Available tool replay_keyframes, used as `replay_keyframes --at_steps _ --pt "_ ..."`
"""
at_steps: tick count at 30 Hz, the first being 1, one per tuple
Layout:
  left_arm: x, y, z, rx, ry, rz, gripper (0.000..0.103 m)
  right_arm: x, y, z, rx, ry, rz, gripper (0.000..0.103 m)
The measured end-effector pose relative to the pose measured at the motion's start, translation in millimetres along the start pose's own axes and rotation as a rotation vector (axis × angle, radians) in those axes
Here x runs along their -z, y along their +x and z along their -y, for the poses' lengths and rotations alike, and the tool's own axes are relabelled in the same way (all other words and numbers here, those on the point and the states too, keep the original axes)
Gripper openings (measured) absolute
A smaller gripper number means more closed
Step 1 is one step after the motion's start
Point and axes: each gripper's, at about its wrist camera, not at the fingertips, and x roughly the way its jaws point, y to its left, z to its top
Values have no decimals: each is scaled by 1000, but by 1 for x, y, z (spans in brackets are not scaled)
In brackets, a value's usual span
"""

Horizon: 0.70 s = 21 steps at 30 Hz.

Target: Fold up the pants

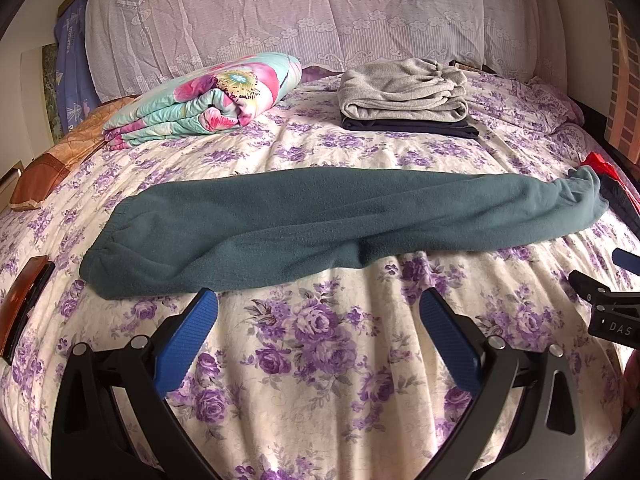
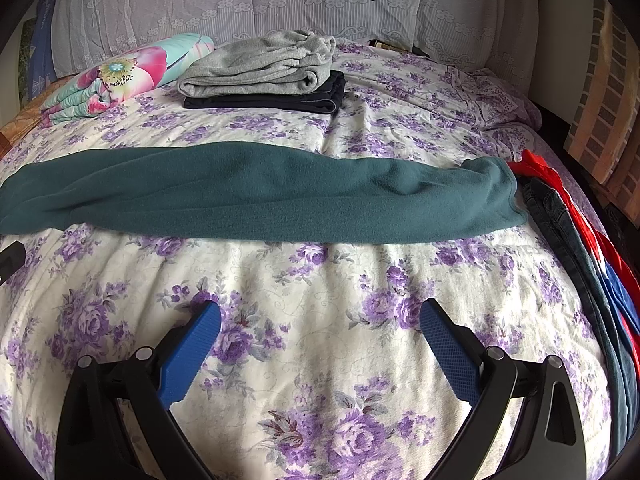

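Teal fleece pants (image 1: 320,216) lie folded lengthwise in a long strip across the floral bedspread (image 1: 320,360), waistband at the left, cuffs at the right. They also show in the right wrist view (image 2: 260,196). My left gripper (image 1: 318,304) is open and empty, hovering just in front of the strip's near edge. My right gripper (image 2: 320,312) is open and empty, a little nearer than the pants' near edge, toward the cuff half. Its tips (image 1: 600,280) also show at the right edge of the left wrist view.
A folded grey garment on a dark one (image 1: 404,96) sits at the back, also in the right wrist view (image 2: 264,76). A folded floral quilt (image 1: 208,100) lies back left. Jeans and red and blue clothes (image 2: 580,232) are piled at the right edge. Lace-covered pillows (image 1: 304,8) line the headboard.
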Motion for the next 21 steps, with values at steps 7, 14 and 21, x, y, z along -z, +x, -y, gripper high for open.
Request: replay_keyframes --at_steps 7,14,21 --pt "0 0 0 1 -1 -2 98 1 4 0 0 0 -1 100" --pt "-1 17 -18 32 -59 -121 98 3 10 1 -4 7 -29 100" --pt "15 34 -49 217 -100 -253 98 8 18 20 -123 103 -98 100"
